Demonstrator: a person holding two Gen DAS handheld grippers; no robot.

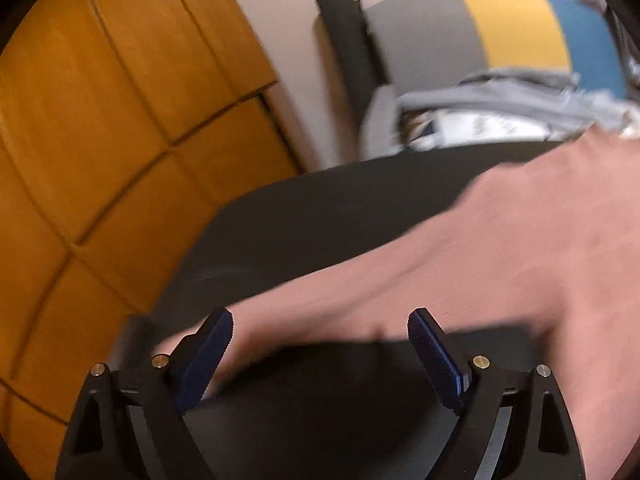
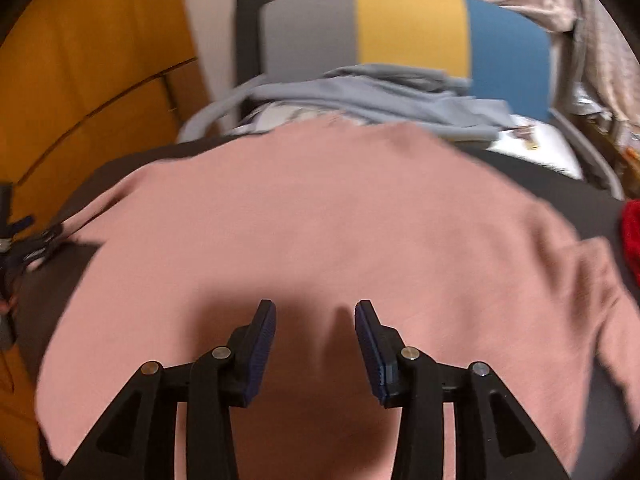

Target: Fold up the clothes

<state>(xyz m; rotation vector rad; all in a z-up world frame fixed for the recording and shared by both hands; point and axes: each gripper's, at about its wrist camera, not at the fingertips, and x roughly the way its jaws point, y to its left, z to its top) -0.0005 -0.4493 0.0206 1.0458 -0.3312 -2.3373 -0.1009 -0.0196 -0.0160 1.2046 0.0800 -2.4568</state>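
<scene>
A pink garment (image 2: 320, 216) lies spread flat across a dark table (image 2: 592, 200). In the left wrist view one of its sleeves (image 1: 360, 300) stretches toward the table's left side. My left gripper (image 1: 320, 320) hovers open just in front of that sleeve's end, nothing between its blue pads (image 1: 208, 356). My right gripper (image 2: 315, 312) is open over the near middle of the garment, casting a shadow on the cloth. The other gripper (image 2: 32, 248) shows at the far left of the right wrist view.
A chair (image 2: 408, 24) with a grey, yellow and blue back stands behind the table, with grey clothes (image 2: 380, 92) piled on its seat. Something red (image 2: 632, 232) lies at the table's right edge. Orange wooden panels (image 1: 100, 120) fill the left side.
</scene>
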